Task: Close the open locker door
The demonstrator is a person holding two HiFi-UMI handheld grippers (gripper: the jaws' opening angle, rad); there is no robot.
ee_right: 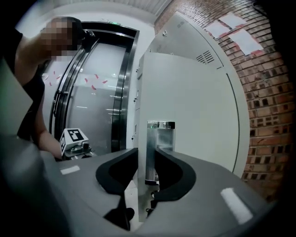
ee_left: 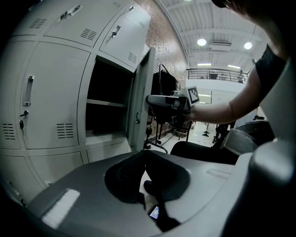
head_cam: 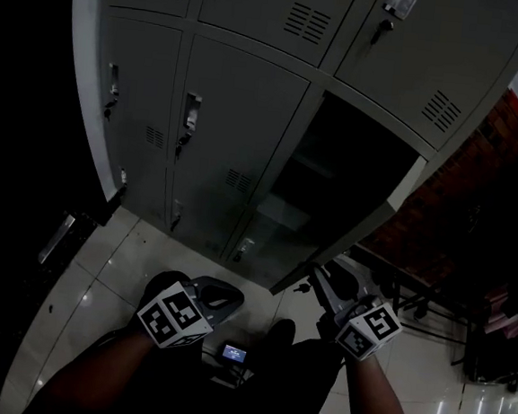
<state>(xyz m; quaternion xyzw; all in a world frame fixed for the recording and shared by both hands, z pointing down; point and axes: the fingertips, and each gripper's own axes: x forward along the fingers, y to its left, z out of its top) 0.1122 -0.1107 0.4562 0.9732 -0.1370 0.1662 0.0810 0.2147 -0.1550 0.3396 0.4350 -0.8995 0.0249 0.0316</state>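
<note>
a grey bank of lockers [head_cam: 242, 92] fills the head view, standing on a pale tiled floor [head_cam: 128, 262] with a brick wall [ee_right: 273, 92] to its right. all its doors are shut but one. the open locker door [head_cam: 356, 228] swings out toward the person and is seen nearly edge-on, and beside it is the dark compartment [head_cam: 335, 163] with a shelf inside.

the right tool [head_cam: 319, 292] is at the door's free edge. in the right gripper view its jaws straddle that edge, pressed close on either side, with the shiny latch plate [ee_right: 159, 148] standing up just beyond them. i judge it to be gripping the door. the left tool [head_cam: 224, 296] hangs low in front of the lockers, well apart from the door. its jaws are drawn together with nothing between them, and only floor shows past them.

by my reading the hold on the door is made, but the swing has hardly begun. the door stands wide, so pushing it round into its frame until it sits flush is what remains.
</note>
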